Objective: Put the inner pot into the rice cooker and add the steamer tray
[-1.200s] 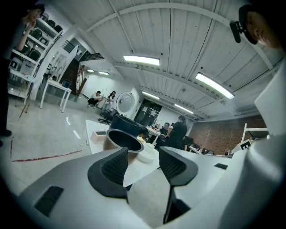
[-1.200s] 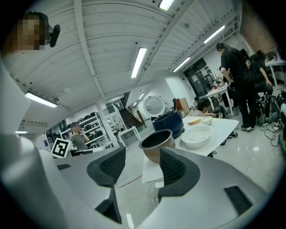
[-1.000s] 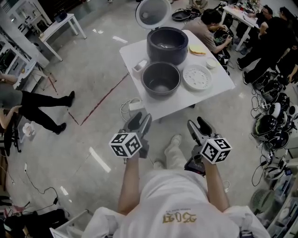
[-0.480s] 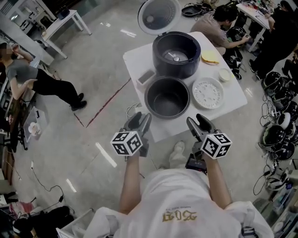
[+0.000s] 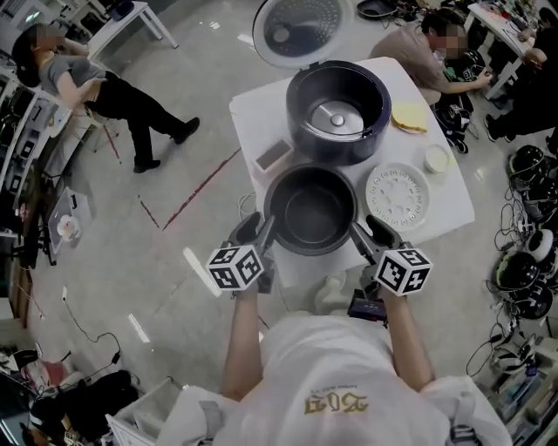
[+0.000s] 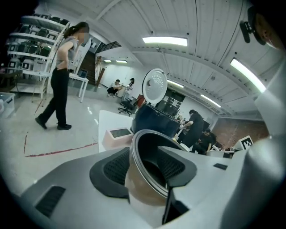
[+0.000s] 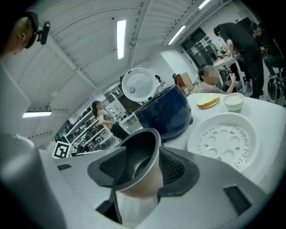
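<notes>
Inner pot point(image 5: 311, 209) rim sits between the spread, unclamped jaws of our left gripper point(image 5: 260, 226), just closing, and right gripper point(image 5: 370, 231).

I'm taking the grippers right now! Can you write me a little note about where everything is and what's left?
Left gripper: open, jaws just been closing, astride the inner pot's left rim, not clamped.
Right gripper: open, astride the pot's right rim.
The pot sits on the table in front of the rice cooker, lid up. The steamer tray lies right of the pot.
Done: nothing placed.
Left: grip, lift pot into cooker, add tray.
</notes>
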`<state>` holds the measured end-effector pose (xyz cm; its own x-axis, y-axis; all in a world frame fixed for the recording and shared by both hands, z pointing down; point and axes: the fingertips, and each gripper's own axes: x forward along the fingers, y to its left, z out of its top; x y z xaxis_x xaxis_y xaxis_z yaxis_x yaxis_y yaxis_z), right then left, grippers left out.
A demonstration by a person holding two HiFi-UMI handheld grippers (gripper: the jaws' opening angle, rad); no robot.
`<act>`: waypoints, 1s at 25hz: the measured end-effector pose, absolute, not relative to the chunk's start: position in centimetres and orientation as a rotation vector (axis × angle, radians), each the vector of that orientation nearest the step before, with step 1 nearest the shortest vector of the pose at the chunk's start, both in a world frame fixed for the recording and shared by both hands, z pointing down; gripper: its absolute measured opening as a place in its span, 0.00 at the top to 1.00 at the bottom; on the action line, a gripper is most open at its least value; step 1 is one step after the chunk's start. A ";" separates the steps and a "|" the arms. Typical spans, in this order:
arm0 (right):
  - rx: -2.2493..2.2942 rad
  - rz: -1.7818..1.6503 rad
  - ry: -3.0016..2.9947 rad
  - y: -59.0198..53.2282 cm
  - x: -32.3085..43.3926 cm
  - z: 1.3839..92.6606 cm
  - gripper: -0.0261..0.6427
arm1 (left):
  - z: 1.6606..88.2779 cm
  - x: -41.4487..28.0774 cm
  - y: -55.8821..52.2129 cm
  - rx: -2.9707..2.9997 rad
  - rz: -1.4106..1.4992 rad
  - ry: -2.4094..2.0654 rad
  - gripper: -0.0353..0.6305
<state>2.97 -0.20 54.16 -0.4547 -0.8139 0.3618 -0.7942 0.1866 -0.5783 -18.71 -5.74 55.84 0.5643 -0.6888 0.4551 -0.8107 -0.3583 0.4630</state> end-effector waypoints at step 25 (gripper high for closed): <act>-1.832 -1.296 2.246 -1.7 1.4 58.3 0.76 | 58.9 -17.3 -10.1 2.145 0.329 -0.973 0.78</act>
<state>1.43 -1.69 58.25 -0.3339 -0.8026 0.4943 -0.8297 0.0015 -0.5582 -17.28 -10.06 58.93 0.6787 -0.5399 0.4979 -0.7312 -0.4339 0.5263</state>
